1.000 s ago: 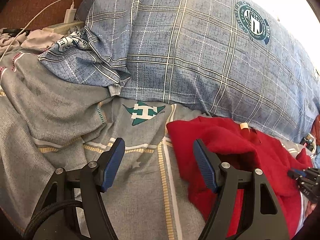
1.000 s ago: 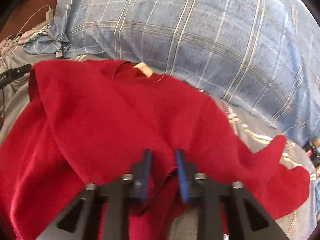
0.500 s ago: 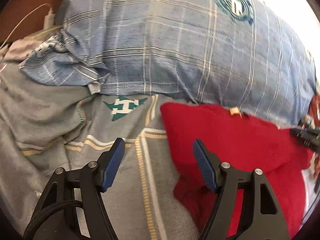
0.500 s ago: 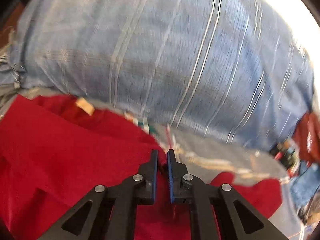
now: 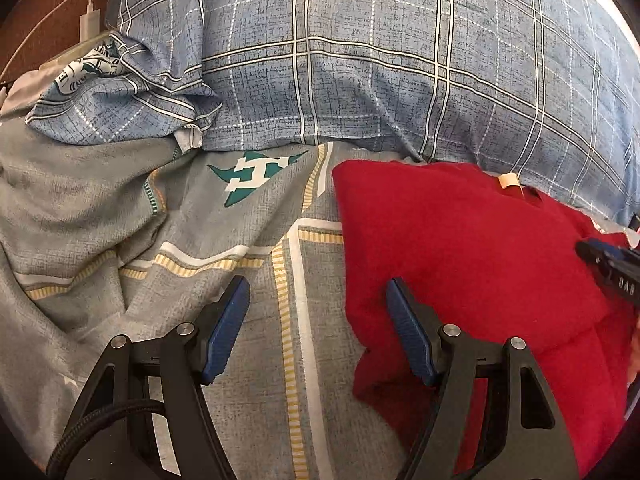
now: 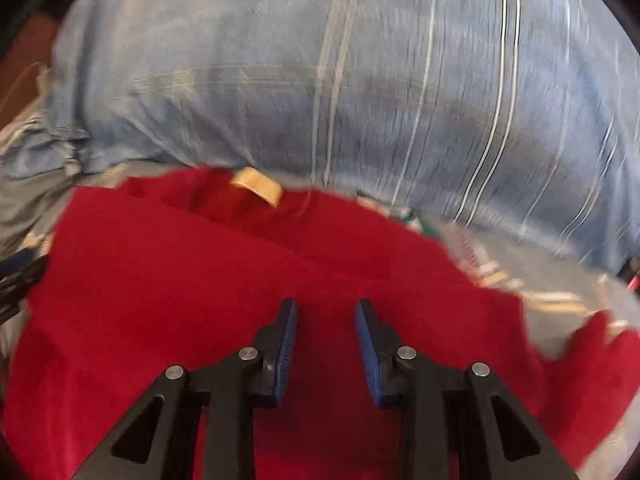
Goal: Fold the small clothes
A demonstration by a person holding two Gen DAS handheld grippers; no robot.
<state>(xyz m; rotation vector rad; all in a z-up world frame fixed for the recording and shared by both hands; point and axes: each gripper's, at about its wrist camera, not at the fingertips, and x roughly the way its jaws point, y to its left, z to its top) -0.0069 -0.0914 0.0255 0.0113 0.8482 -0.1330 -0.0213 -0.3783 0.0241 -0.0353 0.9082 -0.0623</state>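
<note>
A red garment [image 5: 460,248] lies folded on the grey bed sheet [image 5: 200,240], its beige neck label [image 5: 508,180] at the far edge near the pillow. My left gripper [image 5: 316,284] hangs open over the sheet, with its right finger [image 5: 404,320] just over the garment's left edge and nothing between the pads. In the right wrist view my right gripper [image 6: 326,304] hovers over the middle of the red garment [image 6: 180,280]. Its jaws are opening, and the pads stand apart without pinching cloth. Its tip [image 5: 612,264] shows at the right rim of the left wrist view.
A big blue checked pillow [image 5: 400,60] fills the far side, right behind the garment. A white charger with its cable [image 5: 90,20] lies at the far left beside crumpled bedding. The right wrist view is blurred by motion.
The right gripper, shut on a red fold before, has parted its jaws and let the cloth go. The garment now lies flatter. The left gripper has drawn nearer to the garment's left edge.
</note>
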